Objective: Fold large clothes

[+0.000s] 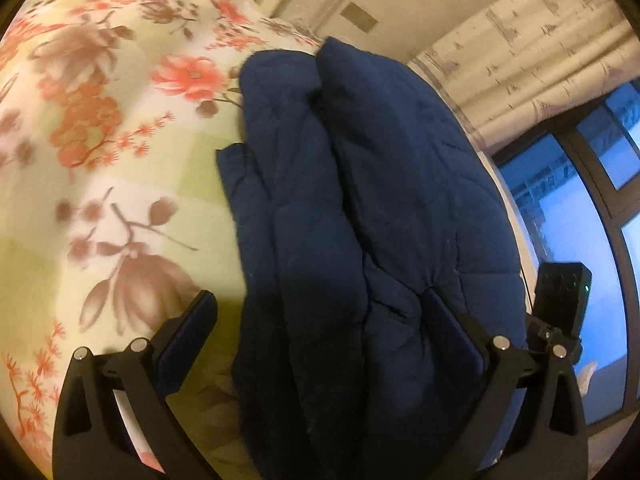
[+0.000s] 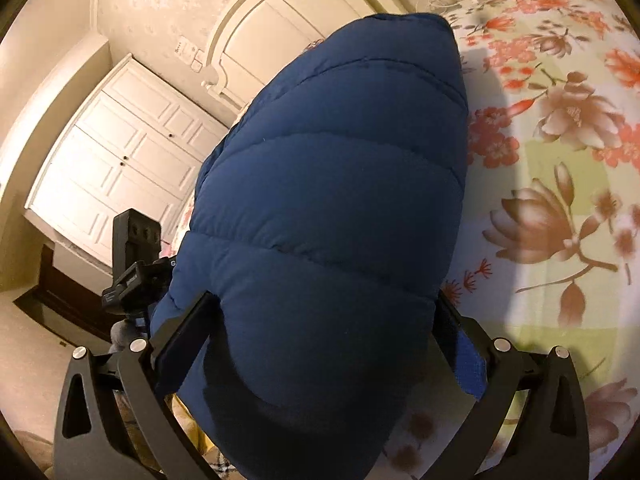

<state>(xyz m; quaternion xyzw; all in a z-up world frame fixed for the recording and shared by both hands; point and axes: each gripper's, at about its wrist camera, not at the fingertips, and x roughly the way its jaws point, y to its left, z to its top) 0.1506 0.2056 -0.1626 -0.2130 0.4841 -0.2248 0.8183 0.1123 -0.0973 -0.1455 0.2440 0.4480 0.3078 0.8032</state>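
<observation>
The puffy blue jacket point(image 1: 360, 208) lies on the flowery bed sheet point(image 1: 100, 140), bunched into long folds so it can be made smaller. In the right wrist view the jacket point(image 2: 332, 208) fills the middle, from 6 o'clock up to 12. The right gripper point(image 2: 324, 320) has its two fingers wide apart with the fat padding bulging between them, maybe to lift that end. The left gripper point(image 1: 320, 320) is spread wide too, one finger point(image 1: 452, 320) resting on the jacket. A white wardrobe point(image 2: 120, 152) stands at 9 o'clock.
</observation>
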